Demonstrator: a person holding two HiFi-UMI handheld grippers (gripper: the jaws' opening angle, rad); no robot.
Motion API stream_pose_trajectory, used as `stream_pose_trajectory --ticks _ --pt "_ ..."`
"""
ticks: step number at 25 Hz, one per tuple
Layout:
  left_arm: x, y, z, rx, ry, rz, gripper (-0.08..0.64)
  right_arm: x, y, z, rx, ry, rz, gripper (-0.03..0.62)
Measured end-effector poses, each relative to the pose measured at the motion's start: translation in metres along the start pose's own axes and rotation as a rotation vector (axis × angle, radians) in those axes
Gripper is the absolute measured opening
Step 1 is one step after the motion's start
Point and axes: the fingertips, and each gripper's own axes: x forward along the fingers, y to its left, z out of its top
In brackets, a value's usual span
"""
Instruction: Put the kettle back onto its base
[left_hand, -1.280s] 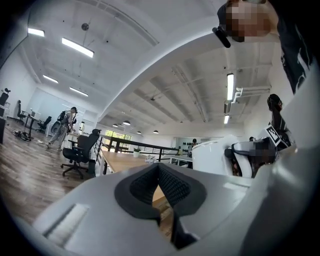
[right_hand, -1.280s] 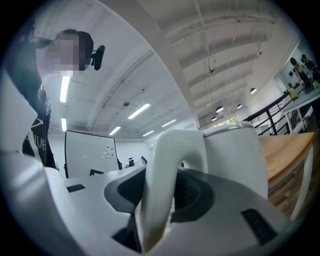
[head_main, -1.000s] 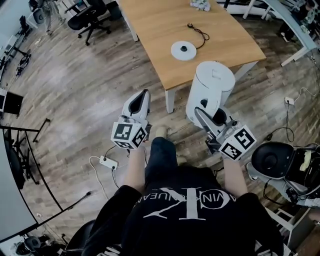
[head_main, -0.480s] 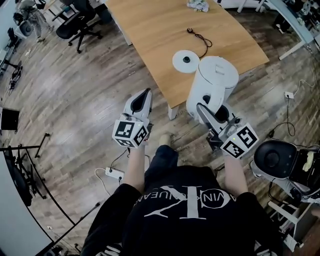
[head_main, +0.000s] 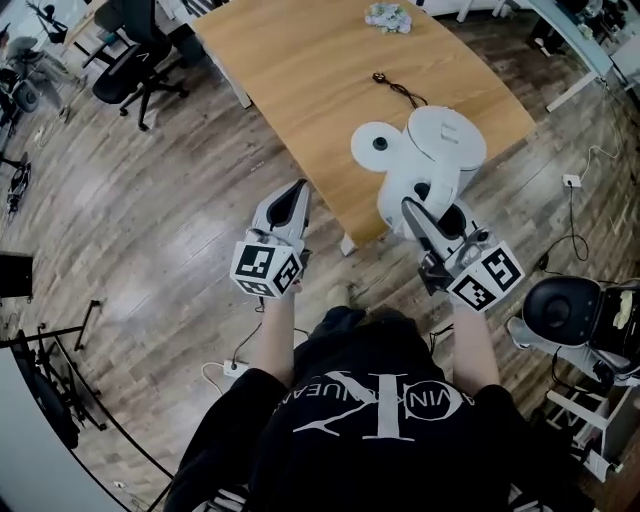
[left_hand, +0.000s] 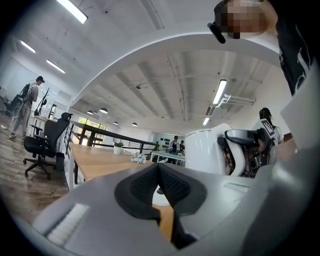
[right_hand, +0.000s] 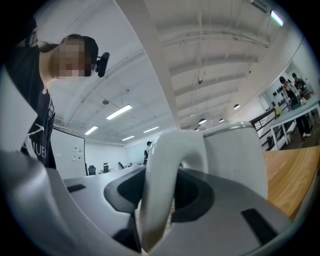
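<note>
The white kettle hangs by its handle in my right gripper, over the near edge of the wooden table. The round white base lies flat on the table just left of the kettle, its black cord trailing away. In the right gripper view the curved white handle stands between the jaws of my right gripper, with the kettle body beyond. My left gripper is shut and empty, short of the table's edge. From the left gripper view the kettle shows at the right.
A crumpled white thing lies at the table's far end. Black office chairs stand at the far left. A power strip lies on the wood floor by my feet, and a round black device sits at the right.
Both grippers and the kettle have moved forward toward the table. The kettle, earlier over the floor, now hangs over the table's near edge beside the base.
</note>
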Motion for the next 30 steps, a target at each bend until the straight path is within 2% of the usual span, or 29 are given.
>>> stream_pose_trajectory --ticks 5,8,18,30 --pt "0.016 -0.007 -0.013 -0.028 0.014 -0.039 0.011 0.015 -0.017 0.004 -0.027 0.004 -0.013 0.138" --pt "0.037 0.0 -0.007 -0.028 0.03 -0.048 0.011 0.04 -0.04 0.015 -0.032 0.01 -0.009 0.138" --pt "0.071 0.029 -0.004 -0.037 0.034 -0.001 0.011 0.089 -0.086 0.011 -0.017 0.033 0.034 0.138" --pt "0.082 0.048 -0.012 -0.061 0.061 0.048 0.011 0.128 -0.114 -0.008 0.0 0.061 0.067 0.138"
